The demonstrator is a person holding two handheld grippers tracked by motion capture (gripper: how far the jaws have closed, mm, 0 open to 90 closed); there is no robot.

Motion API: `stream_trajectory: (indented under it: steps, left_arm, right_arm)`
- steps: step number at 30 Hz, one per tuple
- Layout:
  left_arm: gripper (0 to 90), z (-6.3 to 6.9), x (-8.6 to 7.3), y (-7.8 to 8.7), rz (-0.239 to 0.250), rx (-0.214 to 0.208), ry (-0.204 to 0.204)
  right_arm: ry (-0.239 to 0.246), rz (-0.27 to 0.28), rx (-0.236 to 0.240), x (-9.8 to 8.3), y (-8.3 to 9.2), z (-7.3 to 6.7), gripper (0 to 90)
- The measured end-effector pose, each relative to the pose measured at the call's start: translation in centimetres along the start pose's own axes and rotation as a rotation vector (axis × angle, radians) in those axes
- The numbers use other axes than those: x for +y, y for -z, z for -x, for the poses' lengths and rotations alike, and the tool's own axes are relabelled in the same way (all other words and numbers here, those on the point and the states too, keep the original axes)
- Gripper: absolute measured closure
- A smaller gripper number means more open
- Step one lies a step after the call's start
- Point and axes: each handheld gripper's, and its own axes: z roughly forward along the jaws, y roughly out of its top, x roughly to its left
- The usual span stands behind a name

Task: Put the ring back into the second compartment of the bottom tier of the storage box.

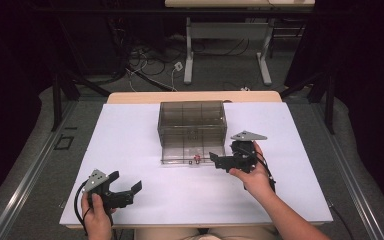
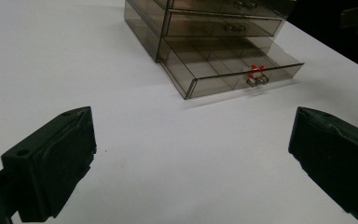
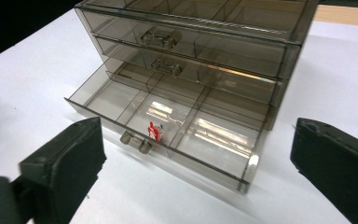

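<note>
Item 1: smoked-plastic drawer cabinet (image 1: 192, 122), three drawers, on white table sheet (image 1: 130, 145), centre of sheet toward 12 o'clock edge. Top drawer (image 3: 186, 35) and middle drawer (image 3: 191, 70) pushed in, each w/ a two-knob clear handle. Bottom drawer (image 3: 168, 123) pulled out toward the person; divided into compartments by clear partitions.

Contents: bottom drawer's front centre compartment holds a small red-and-white object (image 3: 154, 130), just behind the drawer's handle (image 3: 136, 142); too small to identify. Other compartments on view look bare. Upper drawers: contents cannot be told.

Item 2: right gripper (image 1: 219, 161), held in right hand (image 1: 252, 177), at approx 4 o'clock of the cabinet, tips just beside the open drawer's front right corner, not touching. Jaws wide apart, holding nothing; in right gripper view the drawer front sits between them.

Item 3: left gripper (image 1: 127, 185), held in left hand (image 1: 97, 212), at approx 7 o'clock of the cabinet, near the sheet's near edge, well apart from the drawer. Jaws wide apart, nothing held; pointed toward 2 o'clock, cabinet at upper centre of left gripper view.

Beyond table: floor cables (image 1: 150, 62), legs of a second table (image 1: 227, 55).
</note>
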Motion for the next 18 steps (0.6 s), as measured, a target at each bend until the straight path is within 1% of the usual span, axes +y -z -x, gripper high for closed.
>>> stream_trajectory:
  steps: [2, 4, 5, 9, 13, 14, 15, 18]
  left_arm:
    - [0.8, 0.0, 0.0, 0.0, -0.001, 0.000, -0.001]
    - [0.8, 0.0, 0.0, 0.0, -0.003, 0.001, -0.004]
    - [0.8, 0.0, 0.0, 0.0, -0.002, 0.001, -0.004]
    - [0.8, 0.1, 0.0, 0.0, -0.002, 0.003, -0.003]
    - [0.8, 0.1, 0.0, 0.0, -0.003, 0.003, -0.006]
    - [0.8, 0.1, 0.0, 0.0, -0.002, 0.003, -0.005]
    - [0.8, 0.1, 0.0, 0.0, -0.001, 0.004, -0.005]
    - [0.8, 0.1, 0.0, -0.1, 0.000, 0.003, -0.004]
  right_arm:
    - [-0.001, 0.009, -0.002, -0.2, 0.5, 0.2, 0.0]
    - [0.002, 0.017, -0.005, -0.5, 1.1, 0.5, 0.0]
    - [-0.006, 0.020, -0.006, -0.5, 1.3, 0.6, 0.0]
    - [0.005, 0.031, -0.031, -1.0, 2.2, 1.2, 0.0]
    - [0.035, 0.044, -0.072, -1.7, 3.2, 1.6, 0.0]
    - [0.038, 0.039, -0.086, -1.8, 3.5, 1.6, 0.0]
    - [0.041, 0.054, -0.097, -2.1, 3.6, 1.8, 0.0]
    - [0.037, 0.063, -0.130, -2.7, 4.3, 2.2, 0.0]
